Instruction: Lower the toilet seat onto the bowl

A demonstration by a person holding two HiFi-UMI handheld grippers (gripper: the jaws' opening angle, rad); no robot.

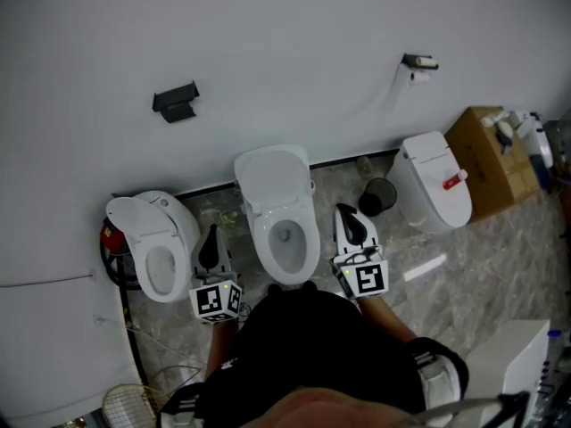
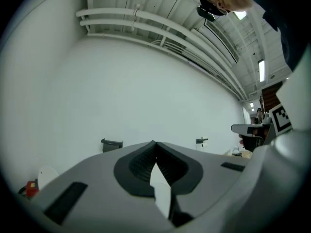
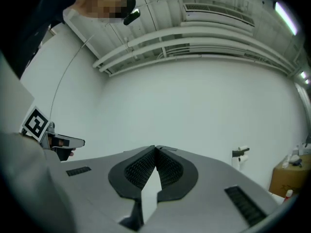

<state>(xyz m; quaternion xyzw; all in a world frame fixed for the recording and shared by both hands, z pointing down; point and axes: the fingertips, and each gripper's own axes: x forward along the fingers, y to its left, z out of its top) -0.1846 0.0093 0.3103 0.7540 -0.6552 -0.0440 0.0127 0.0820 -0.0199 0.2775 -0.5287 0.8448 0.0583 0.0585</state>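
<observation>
At the tips of the left gripper [image 2: 154, 143] the two jaws were pressed together, and nothing was between its ribbed black pads [image 2: 140, 163]. The right gripper [image 3: 155, 148] was in the same state, jaws together and empty. Each of the two grippers carried one white cube with black square markers. In the head view the left cube [image 1: 217, 300] and the right cube [image 1: 367, 278] sat just in front of the person's dark clothing [image 1: 312, 355].

Both grippers pointed toward the plain white wall [image 1: 268, 52], one at each side of the middle white ceramic toilet [image 1: 285, 243], and they did not touch it. Three toilets stood in a row along the wall. At the middle one the white oval toilet seat [image 1: 272, 178] stood raised behind the open bowl, leaning toward the wall; I could not separate the seat ring from the lid. The left white toilet [image 1: 162, 270] was also open, with its lid raised. The right white toilet [image 1: 435, 181] was closed, and one small red object [image 1: 454, 182] lay on its lid.

One round black bin [image 1: 378, 197] stood between the middle and the right toilet. One brown cardboard box [image 1: 486, 160] stood beyond the right toilet. On the wall hung one black bracket [image 1: 176, 102] and one paper roll holder [image 1: 419, 64].
</observation>
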